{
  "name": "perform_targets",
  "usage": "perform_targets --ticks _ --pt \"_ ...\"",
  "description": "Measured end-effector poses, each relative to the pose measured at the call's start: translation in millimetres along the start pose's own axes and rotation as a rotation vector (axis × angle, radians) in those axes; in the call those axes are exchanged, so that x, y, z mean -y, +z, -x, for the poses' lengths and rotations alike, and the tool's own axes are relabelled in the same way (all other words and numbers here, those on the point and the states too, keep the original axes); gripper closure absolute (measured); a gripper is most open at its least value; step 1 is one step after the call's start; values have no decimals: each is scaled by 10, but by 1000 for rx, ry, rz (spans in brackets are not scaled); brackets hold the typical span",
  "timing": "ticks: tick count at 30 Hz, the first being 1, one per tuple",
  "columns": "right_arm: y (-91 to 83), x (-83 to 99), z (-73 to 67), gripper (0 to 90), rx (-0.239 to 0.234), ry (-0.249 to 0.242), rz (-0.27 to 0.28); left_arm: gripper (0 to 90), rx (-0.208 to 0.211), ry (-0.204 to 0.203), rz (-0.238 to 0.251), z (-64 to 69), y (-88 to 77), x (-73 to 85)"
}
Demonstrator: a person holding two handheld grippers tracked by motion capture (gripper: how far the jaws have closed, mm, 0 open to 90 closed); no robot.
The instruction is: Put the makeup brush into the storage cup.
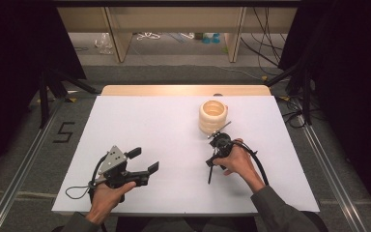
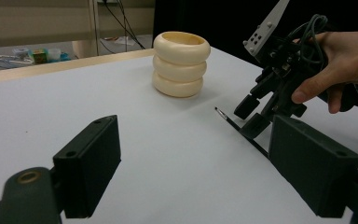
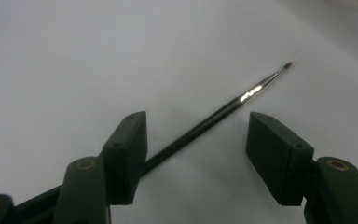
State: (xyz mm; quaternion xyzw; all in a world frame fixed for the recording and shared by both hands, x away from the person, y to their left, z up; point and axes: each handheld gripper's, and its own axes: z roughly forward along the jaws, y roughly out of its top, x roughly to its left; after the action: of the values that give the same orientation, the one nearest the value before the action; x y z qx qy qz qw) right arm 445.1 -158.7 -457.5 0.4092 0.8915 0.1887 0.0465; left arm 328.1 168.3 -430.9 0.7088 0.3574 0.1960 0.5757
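Note:
A thin black brush (image 3: 223, 112) lies flat on the white table (image 1: 149, 116), its fine tip pointing away in the right gripper view. My right gripper (image 3: 198, 149) stands over the handle with its jaws apart. The shaft runs under the left jaw, and the pads do not press it. In the high view that gripper (image 1: 211, 162) sits right of centre, just in front of a cream ribbed holder (image 1: 213, 116) made of three stacked rings. My left gripper (image 1: 145, 160) rests open and empty at the front left. It faces the holder (image 2: 181, 64), the brush (image 2: 235, 127) and the other gripper (image 2: 251, 116).
Beyond the far table edge are wooden furniture legs (image 1: 117, 38) and loose cables (image 1: 261, 38) on the floor. Black stand legs (image 1: 53, 87) flank the table on both sides. A "5" (image 1: 64, 131) is marked on the floor at the left.

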Motion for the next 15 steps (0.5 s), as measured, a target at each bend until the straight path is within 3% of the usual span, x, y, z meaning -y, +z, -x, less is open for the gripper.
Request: perform_targets --ticks 15 --pt "42 1 -30 419 0 -23 -32 165 -3 -3 3 -6 -3 -2"
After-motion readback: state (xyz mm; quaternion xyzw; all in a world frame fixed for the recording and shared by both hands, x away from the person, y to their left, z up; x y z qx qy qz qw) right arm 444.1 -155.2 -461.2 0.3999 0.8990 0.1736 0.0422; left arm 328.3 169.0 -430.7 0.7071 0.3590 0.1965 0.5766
